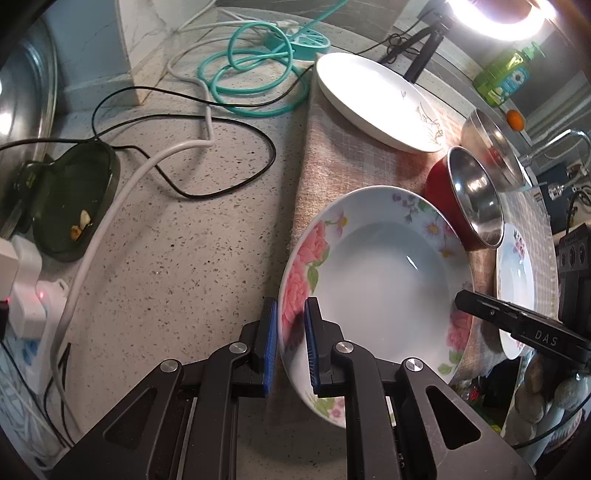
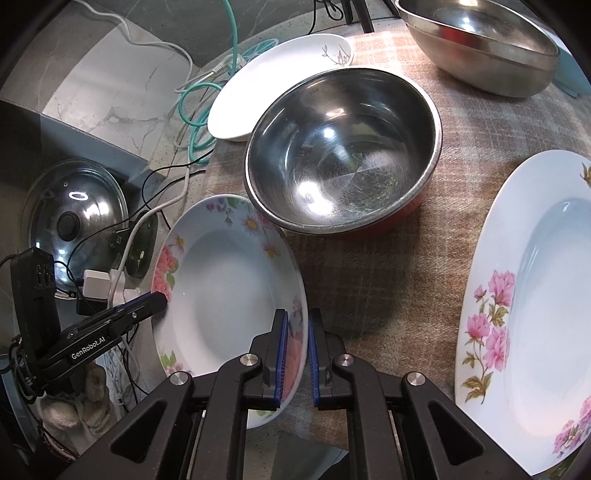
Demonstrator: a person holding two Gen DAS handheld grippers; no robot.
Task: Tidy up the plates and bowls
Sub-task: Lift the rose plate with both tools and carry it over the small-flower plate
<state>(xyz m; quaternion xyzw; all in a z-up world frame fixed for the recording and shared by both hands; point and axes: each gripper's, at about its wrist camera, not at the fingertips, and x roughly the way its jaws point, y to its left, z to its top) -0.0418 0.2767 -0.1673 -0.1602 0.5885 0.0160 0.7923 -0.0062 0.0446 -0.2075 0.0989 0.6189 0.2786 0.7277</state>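
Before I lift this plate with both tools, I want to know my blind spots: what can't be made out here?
- Whether the pads actually pinch the pink-rose floral plate: the left tool and right tool straddle its rim, but contact is unclear in both wrist views.
- Second floral plate: cut off by the right wrist view's edge.
- Large steel bowl: cropped at that view's top.

A speckled stone bench (image 1: 192,236) carries a checked pinkish cloth (image 1: 332,158) on its right part. Teal cable (image 1: 251,70), white cable (image 1: 110,206) and black cable (image 1: 221,184) loop across the stone near a marbled wall (image 2: 110,96). A ring light (image 1: 495,18) glows at the top right, a green bottle (image 1: 506,74) just below it
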